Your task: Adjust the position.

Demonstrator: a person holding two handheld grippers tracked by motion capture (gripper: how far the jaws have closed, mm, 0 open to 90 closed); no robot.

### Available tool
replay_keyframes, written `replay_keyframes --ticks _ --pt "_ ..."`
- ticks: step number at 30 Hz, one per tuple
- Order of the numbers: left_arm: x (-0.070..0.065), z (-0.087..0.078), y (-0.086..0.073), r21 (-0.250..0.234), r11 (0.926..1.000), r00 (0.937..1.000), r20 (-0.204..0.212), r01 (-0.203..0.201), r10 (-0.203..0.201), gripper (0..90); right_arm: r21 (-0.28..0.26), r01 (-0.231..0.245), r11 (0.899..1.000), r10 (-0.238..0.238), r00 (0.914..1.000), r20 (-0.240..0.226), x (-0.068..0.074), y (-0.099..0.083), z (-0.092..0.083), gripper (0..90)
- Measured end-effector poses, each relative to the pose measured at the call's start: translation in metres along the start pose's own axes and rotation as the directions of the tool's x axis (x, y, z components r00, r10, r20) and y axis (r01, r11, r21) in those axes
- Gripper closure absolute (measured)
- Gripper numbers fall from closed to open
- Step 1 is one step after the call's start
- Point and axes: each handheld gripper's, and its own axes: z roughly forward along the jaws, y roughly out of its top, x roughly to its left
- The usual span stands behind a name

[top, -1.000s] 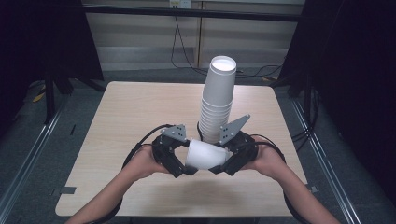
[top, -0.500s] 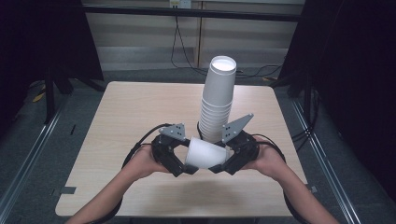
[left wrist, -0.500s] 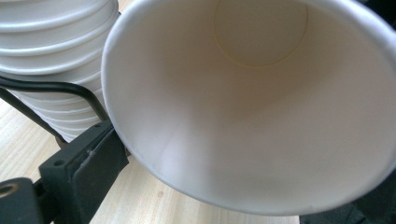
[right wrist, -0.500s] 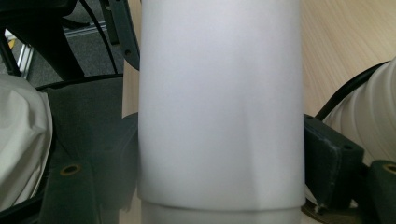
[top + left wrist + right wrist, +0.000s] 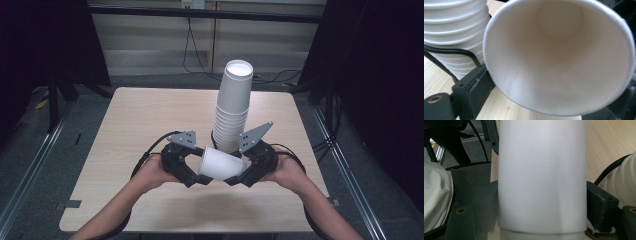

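At lower centre of the frame, above the bench [image 5: 150, 120], a light, crushable paper cup [image 5: 220, 164] lies sideways before the stack [image 5: 232, 107], right tongs [image 5: 239, 176] clamped on its wall, left tongs [image 5: 196, 176] closing at its rim, best gripped gently.

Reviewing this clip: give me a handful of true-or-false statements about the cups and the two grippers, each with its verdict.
1. A single paper cup lies on its side between the two grippers. True.
2. The right gripper is clamped on that cup. True; its jaws press both sides of the cup's wall in the right gripper view.
3. The cup stack has toppled over. False; it stands upright on the table.
4. The left gripper is far from the cup. False; its jaws have just been closing at the cup's rim.
5. The single cup holds liquid. False; it is empty inside.
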Motion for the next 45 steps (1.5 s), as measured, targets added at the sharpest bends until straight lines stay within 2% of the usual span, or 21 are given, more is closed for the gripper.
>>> replay_keyframes --ticks 5,9,18,23,28,33,34,37,45 --pt "0.000 -0.001 0.002 -0.009 1.0000 1.0000 -0.003 0.000 0.000 7.4 0.011 0.011 1.000 -0.011 0.9999 0.005 0.000 -0.001 0.002 23.6" --pt "0.000 0.000 0.004 0.002 1.0000 1.0000 -0.005 0.006 -0.006 7.1 0.022 0.010 1.000 -0.010 0.9999 0.007 0.000 -0.001 0.003 23.6" --pt "0.000 0.002 0.005 0.018 0.9998 0.9997 -0.020 -0.012 0.013 6.0 0.036 0.012 0.999 -0.013 0.9999 0.011 -0.001 0.000 0.004 23.5" --pt "-0.001 0.003 0.004 0.022 0.9996 0.9998 -0.014 -0.016 0.017 6.2 0.054 0.012 0.998 -0.012 0.9999 0.010 0.000 0.000 0.006 23.5" --pt "-0.001 0.004 0.003 0.039 0.9991 0.9998 0.002 -0.018 0.018 8.4 0.068 0.022 0.997 -0.023 0.9997 0.008 0.001 0.000 0.008 23.6" --pt "-0.003 0.002 0.003 0.047 0.9975 0.9986 0.005 -0.054 0.053 12.1 0.085 0.030 0.996 -0.031 0.9995 0.011 0.003 -0.002 0.011 23.6" --pt "-0.004 0.002 0.004 0.040 0.9982 0.9990 0.004 -0.044 0.044 13.0 0.087 0.029 0.996 -0.030 0.9995 0.008 0.002 -0.003 0.012 23.6" --pt "-0.003 0.000 0.004 0.052 0.9970 0.9983 0.006 -0.057 0.057 14.3 0.081 0.029 0.996 -0.030 0.9995 0.012 0.003 -0.003 0.013 23.8" --pt "-0.002 -0.002 0.003 0.041 0.9981 0.9989 0.009 -0.046 0.045 15.4 0.064 0.027 0.998 -0.028 0.9995 0.013 0.002 -0.003 0.013 23.8"
